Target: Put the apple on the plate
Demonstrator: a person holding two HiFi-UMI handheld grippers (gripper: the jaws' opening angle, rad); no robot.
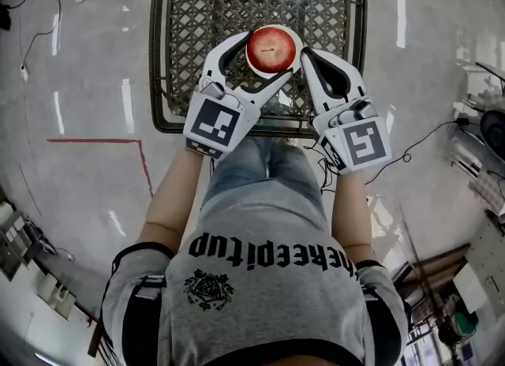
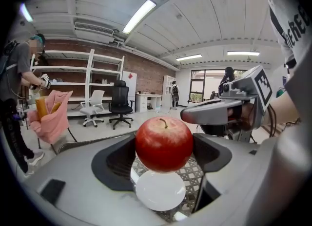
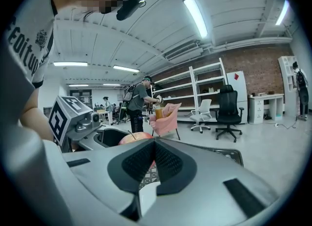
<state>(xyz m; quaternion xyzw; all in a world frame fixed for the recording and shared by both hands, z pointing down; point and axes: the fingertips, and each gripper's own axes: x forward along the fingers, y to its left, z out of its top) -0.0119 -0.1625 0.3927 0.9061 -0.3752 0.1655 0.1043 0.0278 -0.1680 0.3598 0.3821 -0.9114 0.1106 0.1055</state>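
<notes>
Your left gripper (image 1: 268, 57) is pinching the red apple (image 2: 164, 143) by its sides, one jaw against each flank, stem up. The right gripper (image 1: 308, 55) sits just beside it, jaws pressed together with nothing between them.

The head view shows the apple squarely over the white plate (image 2: 160, 191), which rests on the lattice-top table (image 1: 205, 9) near the middle of its near edge. In the left gripper view the plate shows bare below the fruit, so the apple seems to be held just above it. Whether its underside already touches the plate, you cannot tell from these views.

By that reading the pick-up and the carry are done, and the apple is lined up with its target. What seems left is the short lowering onto the plate, letting the jaws spread, and drawing the left gripper back without nudging the fruit. A round apple can roll on a shallow plate, so release it near the centre.
</notes>
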